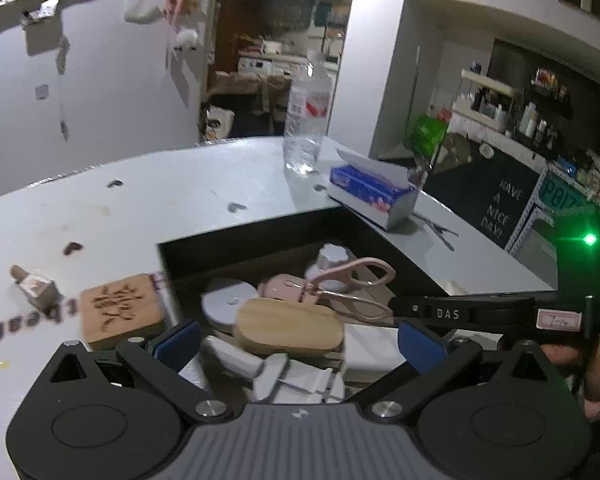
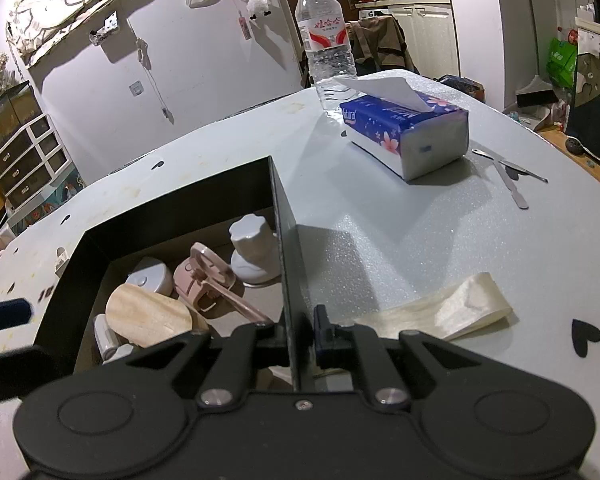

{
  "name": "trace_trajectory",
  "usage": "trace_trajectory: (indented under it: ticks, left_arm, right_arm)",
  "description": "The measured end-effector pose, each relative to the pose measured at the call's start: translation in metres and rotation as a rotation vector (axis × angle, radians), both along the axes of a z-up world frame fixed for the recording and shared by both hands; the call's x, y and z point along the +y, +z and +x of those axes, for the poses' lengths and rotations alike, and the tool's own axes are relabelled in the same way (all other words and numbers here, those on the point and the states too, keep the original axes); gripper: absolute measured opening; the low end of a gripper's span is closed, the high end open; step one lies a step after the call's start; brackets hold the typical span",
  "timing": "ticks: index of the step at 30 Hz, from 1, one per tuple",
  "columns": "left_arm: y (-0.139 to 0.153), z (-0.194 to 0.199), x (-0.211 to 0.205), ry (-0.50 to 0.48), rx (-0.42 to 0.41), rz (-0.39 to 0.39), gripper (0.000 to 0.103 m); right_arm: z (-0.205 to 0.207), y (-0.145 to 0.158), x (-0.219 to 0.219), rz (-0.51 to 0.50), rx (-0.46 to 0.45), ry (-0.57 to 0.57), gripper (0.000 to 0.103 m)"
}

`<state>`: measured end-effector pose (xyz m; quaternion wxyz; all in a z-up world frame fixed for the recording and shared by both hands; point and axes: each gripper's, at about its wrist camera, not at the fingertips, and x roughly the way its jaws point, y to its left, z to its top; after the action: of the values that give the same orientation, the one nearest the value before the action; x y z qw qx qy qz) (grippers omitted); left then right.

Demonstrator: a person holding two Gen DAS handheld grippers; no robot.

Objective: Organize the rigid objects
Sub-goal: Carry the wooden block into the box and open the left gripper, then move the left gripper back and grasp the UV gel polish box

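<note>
Right gripper (image 2: 300, 340) clamped on black box (image 2: 283, 240) wall; left gripper (image 1: 300, 340) wide, empty. Wooden block (image 1: 120, 310) lay left of it, outside, nearer.

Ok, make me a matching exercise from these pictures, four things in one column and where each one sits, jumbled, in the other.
Things:
1. water bottle
2. pink eyelash curler
3. square wooden block
4. right tongs

Places:
A. inside the black box
B. clamped on the box's wall
C. on the table behind the tissue pack
D. on the table outside the box

Pairs: 1-C, 2-A, 3-D, 4-B
</note>
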<state>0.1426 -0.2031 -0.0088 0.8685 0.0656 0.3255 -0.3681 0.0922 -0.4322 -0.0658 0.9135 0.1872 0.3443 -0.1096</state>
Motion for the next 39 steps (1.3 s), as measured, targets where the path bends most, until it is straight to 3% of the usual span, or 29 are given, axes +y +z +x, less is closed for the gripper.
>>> trace_trajectory:
  ticks: [13,18,30,39]
  left_arm:
    - [-0.001,0.028,0.067,0.209,-0.072,0.012,0.103]
    - [-0.01,0.054,0.085,0.248,-0.124,0.067,0.103]
    - [-0.028,0.145,0.124,0.2,-0.169,0.106,0.103]
    - [-0.058,0.213,0.128,0.12,-0.069,0.159,0.103]
  right_arm:
    - [-0.001,0.0,0.0,-0.003,-0.002,-0.001,0.009]
    - [0.0,0.001,0.002,-0.012,0.002,-0.001,0.009]
    - [0.004,0.003,0.009,-0.056,0.029,-0.012,0.008]
    - [0.006,0.005,0.012,-0.069,0.056,-0.044,0.008]
